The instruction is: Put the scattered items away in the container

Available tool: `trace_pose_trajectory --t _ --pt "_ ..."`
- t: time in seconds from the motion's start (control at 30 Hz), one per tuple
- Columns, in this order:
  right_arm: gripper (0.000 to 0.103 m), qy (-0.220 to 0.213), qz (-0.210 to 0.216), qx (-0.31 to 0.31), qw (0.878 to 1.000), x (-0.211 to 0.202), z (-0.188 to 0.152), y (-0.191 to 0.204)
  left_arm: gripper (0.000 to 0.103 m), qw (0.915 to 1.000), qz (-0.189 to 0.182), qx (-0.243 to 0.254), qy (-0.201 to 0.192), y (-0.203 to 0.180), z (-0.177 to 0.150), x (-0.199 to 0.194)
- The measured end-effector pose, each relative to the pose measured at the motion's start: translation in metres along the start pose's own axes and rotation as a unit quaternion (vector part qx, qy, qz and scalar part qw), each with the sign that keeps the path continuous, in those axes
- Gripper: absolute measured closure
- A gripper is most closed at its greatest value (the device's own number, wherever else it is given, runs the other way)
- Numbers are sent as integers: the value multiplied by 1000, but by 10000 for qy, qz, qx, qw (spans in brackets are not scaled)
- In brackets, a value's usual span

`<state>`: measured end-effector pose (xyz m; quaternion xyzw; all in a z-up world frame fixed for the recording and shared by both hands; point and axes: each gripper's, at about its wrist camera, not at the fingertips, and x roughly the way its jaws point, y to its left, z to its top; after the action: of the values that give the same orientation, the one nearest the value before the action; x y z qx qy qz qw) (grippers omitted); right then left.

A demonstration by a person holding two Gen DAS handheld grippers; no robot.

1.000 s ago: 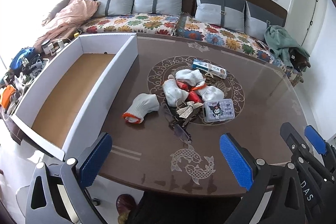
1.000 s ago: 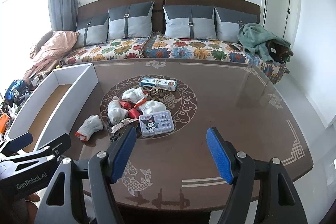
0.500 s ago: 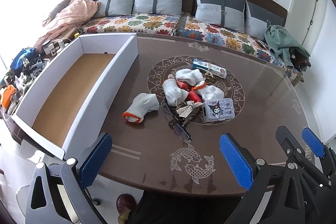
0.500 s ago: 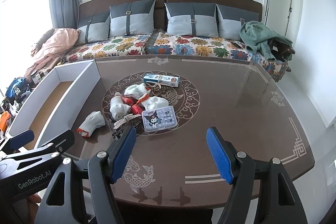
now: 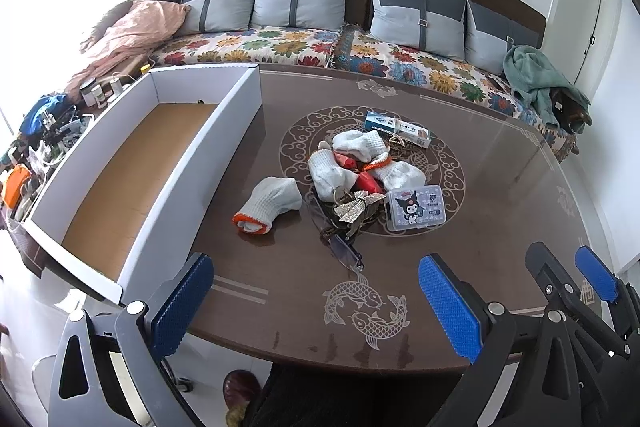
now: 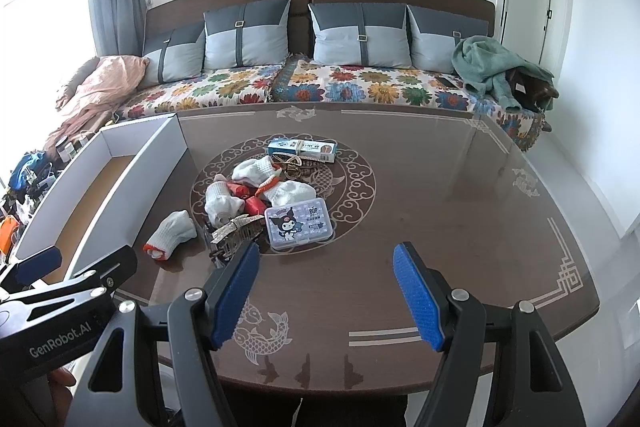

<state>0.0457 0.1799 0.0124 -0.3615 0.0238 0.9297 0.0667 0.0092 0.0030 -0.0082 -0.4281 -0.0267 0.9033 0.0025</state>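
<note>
A heap of small items lies on the brown table's round pattern: white socks with orange cuffs (image 5: pixel 334 171), a clear plastic case with a cartoon print (image 5: pixel 416 207) (image 6: pixel 298 227), a blue-white carton (image 5: pixel 396 127) (image 6: pixel 302 149), a silver bow clip (image 5: pixel 356 205) and glasses (image 5: pixel 346 251). One sock (image 5: pixel 268 203) (image 6: pixel 170 235) lies apart, toward the box. The long white cardboard box (image 5: pixel 236 131) (image 6: pixel 156 163) with a brown floor stands at the table's left and holds nothing. My left gripper (image 5: pixel 316 303) and right gripper (image 6: pixel 326 293) both hover open above the near table edge, short of the heap.
Behind the table runs a sofa (image 6: pixel 320 83) with floral cover, grey cushions, a pink blanket (image 5: pixel 132 31) and a green cloth (image 6: pixel 492 67). Clutter of jars and bags (image 5: pixel 44 131) sits left of the box. Bare table (image 6: pixel 460 195) stretches to the right.
The right gripper has moved forward and a little left toward the heap, which now looks larger in its view. The left gripper has barely moved.
</note>
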Motion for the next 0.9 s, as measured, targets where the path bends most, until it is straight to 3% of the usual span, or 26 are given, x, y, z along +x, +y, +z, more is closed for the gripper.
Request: trace_pose_trajectory --t 0.9 --pt "32 -35 -7 -21 10000 -3 -2 4 0 10000 16 26 -40 1 2 -7"
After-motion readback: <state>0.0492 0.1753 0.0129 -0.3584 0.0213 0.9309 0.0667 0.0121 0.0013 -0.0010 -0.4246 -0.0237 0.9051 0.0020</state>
